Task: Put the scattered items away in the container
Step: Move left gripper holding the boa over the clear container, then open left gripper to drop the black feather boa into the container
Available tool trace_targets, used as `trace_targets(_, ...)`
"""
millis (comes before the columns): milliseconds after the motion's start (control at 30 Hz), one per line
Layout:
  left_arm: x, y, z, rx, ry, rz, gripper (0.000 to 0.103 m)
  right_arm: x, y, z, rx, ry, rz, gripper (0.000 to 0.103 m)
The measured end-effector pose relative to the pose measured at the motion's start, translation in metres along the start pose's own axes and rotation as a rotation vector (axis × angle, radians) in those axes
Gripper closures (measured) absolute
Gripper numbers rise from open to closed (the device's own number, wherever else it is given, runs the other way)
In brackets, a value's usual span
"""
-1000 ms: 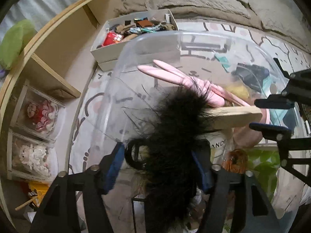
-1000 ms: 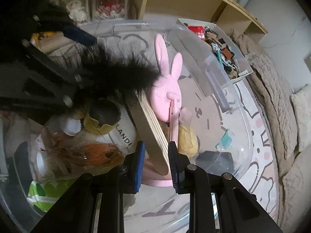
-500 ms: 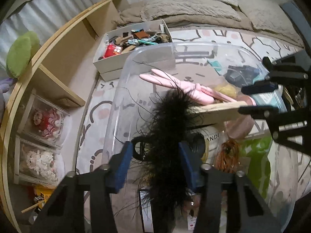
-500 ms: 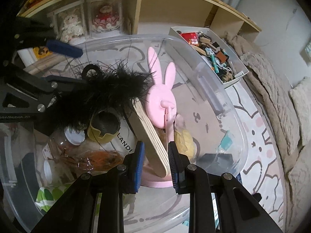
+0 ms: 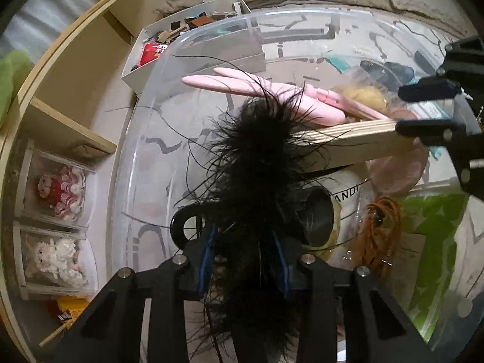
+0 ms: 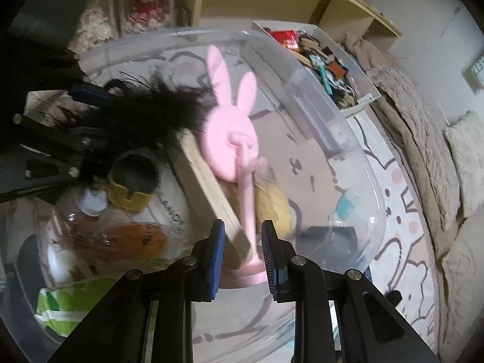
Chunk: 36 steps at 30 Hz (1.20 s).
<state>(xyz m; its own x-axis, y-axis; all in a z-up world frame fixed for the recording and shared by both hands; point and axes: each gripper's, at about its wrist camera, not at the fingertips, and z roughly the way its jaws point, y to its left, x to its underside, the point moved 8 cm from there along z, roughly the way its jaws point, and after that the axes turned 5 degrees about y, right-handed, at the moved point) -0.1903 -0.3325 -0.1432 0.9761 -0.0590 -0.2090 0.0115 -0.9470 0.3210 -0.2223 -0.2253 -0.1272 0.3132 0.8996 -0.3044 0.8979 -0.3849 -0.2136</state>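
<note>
My left gripper [image 5: 243, 249] is shut on a black feather duster [image 5: 260, 163] and holds it over the clear plastic bin [image 5: 151, 96]. The duster's feathers lie across a wooden board [image 5: 357, 139] and a pink bunny-shaped mirror [image 5: 266, 89] inside the bin. My right gripper [image 6: 240, 245] is a little open, its pads either side of the wooden board's [image 6: 208, 187] near end and the pink bunny's [image 6: 233, 127] stem. It also shows in the left wrist view [image 5: 432, 107]. The duster shows at left in the right wrist view [image 6: 142, 112].
The bin also holds a white bottle with a dark opening [image 5: 320, 214], an orange bundle [image 5: 378, 224], a green-and-white pack [image 6: 69, 299] and a yellow item [image 6: 272, 202]. A white box of clutter [image 5: 193, 39] stands behind it on the patterned rug. A wooden shelf [image 5: 60, 121] is at left.
My left gripper has closed tighter on the feather duster and pushed it lower into the bin. My right gripper's jaws have opened wider around the board's end.
</note>
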Motion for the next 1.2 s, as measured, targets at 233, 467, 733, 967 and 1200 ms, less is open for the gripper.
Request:
trace_targets(233,0.002,-0.001,-0.014,0.001,-0.036,-0.003,0.067,-0.002,-0.006,0.015,0.059,0.045,-0.008,0.078)
trace_targets(467,0.003,0.011,-0.038,-0.001,-0.075,-0.016,0.066,-0.001,-0.007,0.021,0.056,0.076,-0.001,0.078)
trace_targets(733,0.012,0.020,-0.039,-0.023,-0.064,-0.029,0.066,0.000,-0.008,0.020,0.054,0.073,0.024,0.078)
trace_targets(967,0.018,0.013,-0.056,0.017,-0.104,-0.056,0.066,-0.006,0.001,-0.013,-0.034,-0.090,0.050,0.078)
trace_targets(1200,0.026,0.010,-0.065,0.048,-0.132,-0.104,0.048,-0.007,0.019,-0.061,-0.070,-0.238,0.091,0.078)
